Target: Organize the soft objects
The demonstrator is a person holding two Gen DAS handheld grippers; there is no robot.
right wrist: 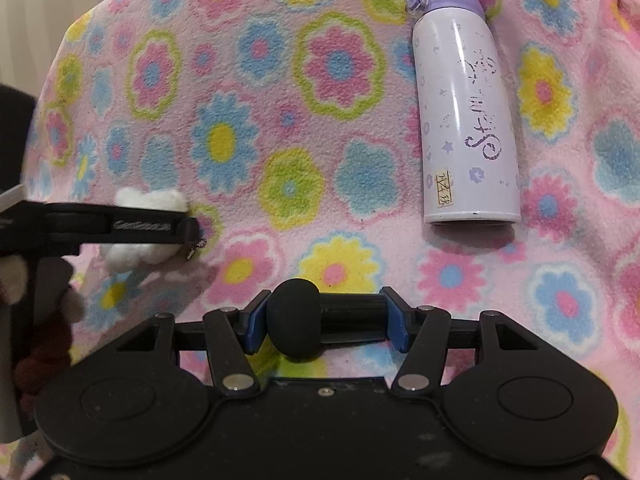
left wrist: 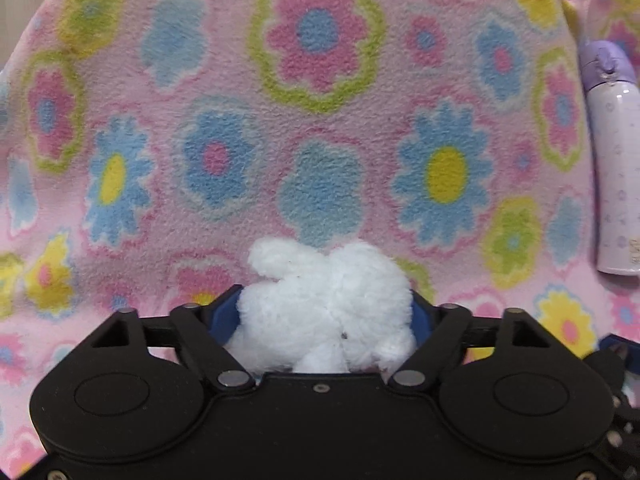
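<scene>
On the flowered blanket [left wrist: 320,100], near left, we've got the white plush toy [left wrist: 324,308] pinched in the left gripper [left wrist: 325,312] jaws. Light, squashy; we grip mid-body. Right gripper [right wrist: 322,322] jaws clamp a black foam-tipped rod [right wrist: 296,324]. Purple bottle [right wrist: 466,116] far right.

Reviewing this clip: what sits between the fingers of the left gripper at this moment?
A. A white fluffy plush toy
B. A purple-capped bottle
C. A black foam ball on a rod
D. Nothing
A: in the left wrist view the white plush toy fills the space between the blue pads of the left gripper, while the bottle lies apart on the flowered blanket.
</scene>
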